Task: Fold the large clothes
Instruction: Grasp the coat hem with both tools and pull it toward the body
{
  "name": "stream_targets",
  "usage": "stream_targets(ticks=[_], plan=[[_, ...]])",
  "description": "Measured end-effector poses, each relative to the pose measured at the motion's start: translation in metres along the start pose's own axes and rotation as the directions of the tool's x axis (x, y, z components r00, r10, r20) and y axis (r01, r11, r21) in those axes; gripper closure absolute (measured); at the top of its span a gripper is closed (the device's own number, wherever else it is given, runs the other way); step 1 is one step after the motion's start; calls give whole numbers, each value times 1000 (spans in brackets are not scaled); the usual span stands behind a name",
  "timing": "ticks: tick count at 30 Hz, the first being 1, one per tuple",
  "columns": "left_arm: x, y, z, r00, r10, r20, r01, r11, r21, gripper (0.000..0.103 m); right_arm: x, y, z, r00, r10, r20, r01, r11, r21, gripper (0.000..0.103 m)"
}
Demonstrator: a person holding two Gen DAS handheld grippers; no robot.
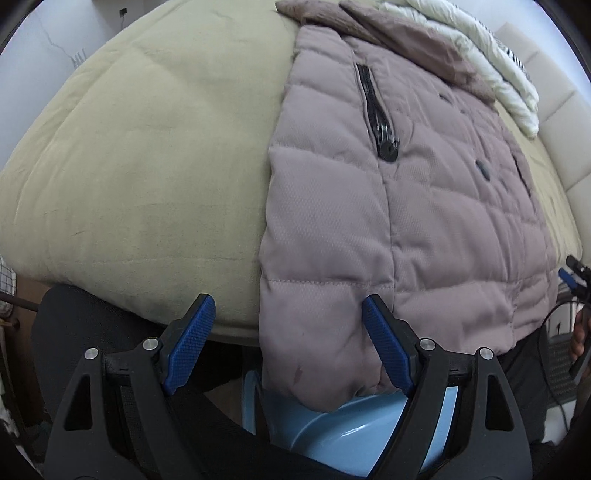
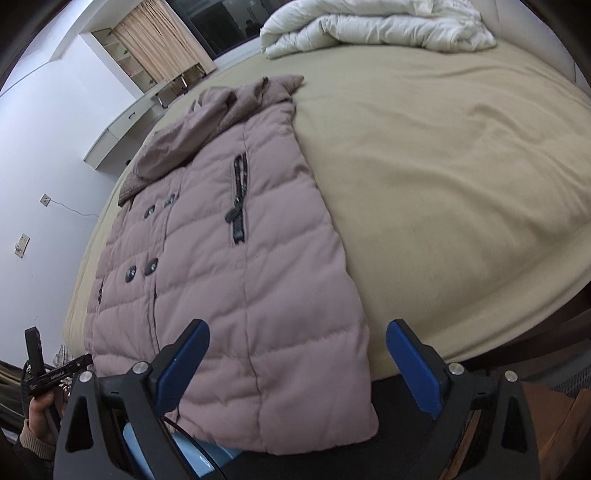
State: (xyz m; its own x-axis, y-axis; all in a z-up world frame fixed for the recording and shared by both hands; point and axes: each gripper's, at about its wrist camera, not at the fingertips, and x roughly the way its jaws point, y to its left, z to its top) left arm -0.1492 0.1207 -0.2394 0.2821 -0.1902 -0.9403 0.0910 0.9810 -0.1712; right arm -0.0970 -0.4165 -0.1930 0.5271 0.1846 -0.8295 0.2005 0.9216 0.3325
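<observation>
The padded coat [image 2: 229, 280] lies on the bed [image 2: 461, 192], narrowed lengthwise with no sleeves showing, hem overhanging. Cross folds seem left. Left hand-held gripper [image 1: 284, 314] and right hand-held gripper [image 2: 297, 338] are both released, grasping nothing.

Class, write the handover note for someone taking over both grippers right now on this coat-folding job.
Left gripper: open, holding nothing, at the coat's hem.
Right gripper: open, holding nothing, over the hem's other corner.
Puffer coat: lies front up on the bed, sides look tucked in, hem hanging over the near edge, hood at the far end. White duvet bunched at the far end.
Done: coat narrowed to a long strip.
Left: grip the hem corners, fold lengthwise toward the hood.
</observation>
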Motion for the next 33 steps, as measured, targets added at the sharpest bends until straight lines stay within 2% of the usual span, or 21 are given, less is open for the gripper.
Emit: stream_targets(ticks=[5,8,9,12,15,19,23,24,25,27,31,33], plan=[[5,0,-1,1000,-12,-16,12,1000,9,22,1,-23,-6,1000,3,-21,-2,998,60,8],[10,-7,1,999,-29,-33,30,999,26,33,2,-35,-8,999,33,-41,-29,995,97,9],[11,-9,1,999,-34,-38,35,999,35,37,3,-38,-10,997,47,-53,-41,994,106,11],[17,-17,0,997,-36,-68,40,997,60,37,8,-42,-13,992,89,-89,-79,990,115,14],[22,-21,0,996,-34,-86,40,997,72,37,17,-44,-17,983,127,-132,-111,986,121,25],[30,-14,1,991,-77,-108,78,997,5,37,29,-43,-21,971,167,-172,-147,982,120,31],[40,-7,1,985,-124,-122,120,992,-44,37,39,-51,-25,957,214,-194,-185,970,159,32],[40,-6,1,984,-128,-121,124,991,-43,41,41,-52,-25,954,227,-194,-195,966,169,35],[40,-8,2,982,-147,-120,144,989,-36,57,40,-52,-26,951,239,-195,-207,963,173,42],[39,-9,3,980,-161,-121,159,987,-24,70,41,-49,-26,940,273,-205,-241,956,170,54],[34,-17,3,981,-161,-113,161,987,-5,89,36,-40,-28,939,274,-208,-252,959,126,78],[27,-17,3,979,-175,-101,175,985,-9,94,31,-34,-27,943,275,-190,-256,959,119,86]])
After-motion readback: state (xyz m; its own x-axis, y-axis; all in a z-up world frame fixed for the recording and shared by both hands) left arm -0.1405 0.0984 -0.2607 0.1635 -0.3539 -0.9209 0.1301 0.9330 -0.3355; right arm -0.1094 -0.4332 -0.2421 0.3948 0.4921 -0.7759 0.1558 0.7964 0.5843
